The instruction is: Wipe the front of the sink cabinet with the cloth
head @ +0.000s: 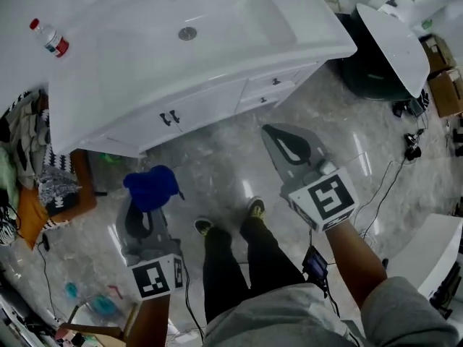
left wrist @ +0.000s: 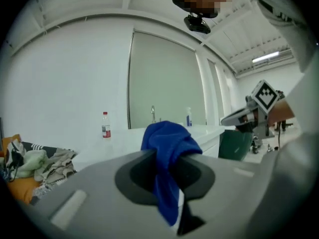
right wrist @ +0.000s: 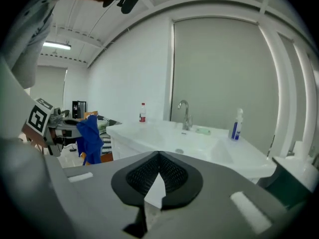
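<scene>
The white sink cabinet [head: 195, 110] stands ahead of me, its doors and drawers facing me below the basin [head: 181, 42]. My left gripper [head: 145, 202] is low on the left, shut on a blue cloth [head: 150, 186] that bunches over its tips, a short way out from the cabinet front. In the left gripper view the cloth [left wrist: 168, 148] hangs between the jaws of the left gripper [left wrist: 167, 159]. My right gripper [head: 270, 131] is shut with nothing in it and points at the drawers. In its own view the right gripper [right wrist: 158, 156] faces the basin [right wrist: 184, 141].
A water bottle [head: 49, 37] stands on the counter's left end; a blue spray bottle [right wrist: 235, 124] and a tap [right wrist: 184, 113] are at the back. Clothes are piled [head: 22, 157] at left. A dark bin [head: 372, 71] stands right of the cabinet. Cables lie on the floor [head: 405, 150]. My feet [head: 228, 219] are below.
</scene>
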The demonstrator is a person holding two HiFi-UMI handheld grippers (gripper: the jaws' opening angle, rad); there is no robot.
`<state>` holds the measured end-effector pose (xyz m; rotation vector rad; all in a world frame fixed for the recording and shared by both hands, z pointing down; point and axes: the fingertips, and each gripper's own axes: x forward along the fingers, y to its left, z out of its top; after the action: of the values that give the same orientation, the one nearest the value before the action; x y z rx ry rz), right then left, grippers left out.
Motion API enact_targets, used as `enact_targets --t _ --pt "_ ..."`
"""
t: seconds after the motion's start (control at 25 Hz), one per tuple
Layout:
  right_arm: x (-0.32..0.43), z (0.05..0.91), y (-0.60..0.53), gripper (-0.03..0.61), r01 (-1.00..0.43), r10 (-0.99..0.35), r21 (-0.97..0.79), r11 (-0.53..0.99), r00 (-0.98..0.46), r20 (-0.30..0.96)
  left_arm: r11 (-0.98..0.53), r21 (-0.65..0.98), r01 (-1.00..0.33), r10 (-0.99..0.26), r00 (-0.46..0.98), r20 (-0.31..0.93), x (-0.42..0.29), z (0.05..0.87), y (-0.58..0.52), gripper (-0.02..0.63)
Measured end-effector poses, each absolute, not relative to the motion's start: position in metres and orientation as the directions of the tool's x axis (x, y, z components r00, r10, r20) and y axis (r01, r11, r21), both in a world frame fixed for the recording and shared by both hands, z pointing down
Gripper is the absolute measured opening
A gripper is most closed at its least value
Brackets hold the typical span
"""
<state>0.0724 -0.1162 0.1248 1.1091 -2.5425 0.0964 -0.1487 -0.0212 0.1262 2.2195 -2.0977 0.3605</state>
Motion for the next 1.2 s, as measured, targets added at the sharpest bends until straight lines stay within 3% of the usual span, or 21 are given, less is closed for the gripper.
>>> enact_targets --t 0.36,0.8,1.2 --pt "0.131 -0.028 -0.072 0.000 -0.798 -0.779 0.061 0.600 -0.565 0.272 -0.020 0.010 -1.000 -0.978 0.021 0.205 -0.167 0.030 0.026 0.064" --pt "0.116 -0.047 -0.048 0.000 -0.774 -0.768 0.087 0.627 -0.596 0.233 -0.061 0.042 -0.997 -0.968 0.069 0.242 -0.159 0.019 0.049 0.064" --pt "0.123 -0.047 -0.048 0.000 -0.797 -0.789 0.040 0.602 -0.587 0.180 -0.001 0.045 -0.999 -0.971 0.012 0.238 -0.166 0.013 0.045 0.064"
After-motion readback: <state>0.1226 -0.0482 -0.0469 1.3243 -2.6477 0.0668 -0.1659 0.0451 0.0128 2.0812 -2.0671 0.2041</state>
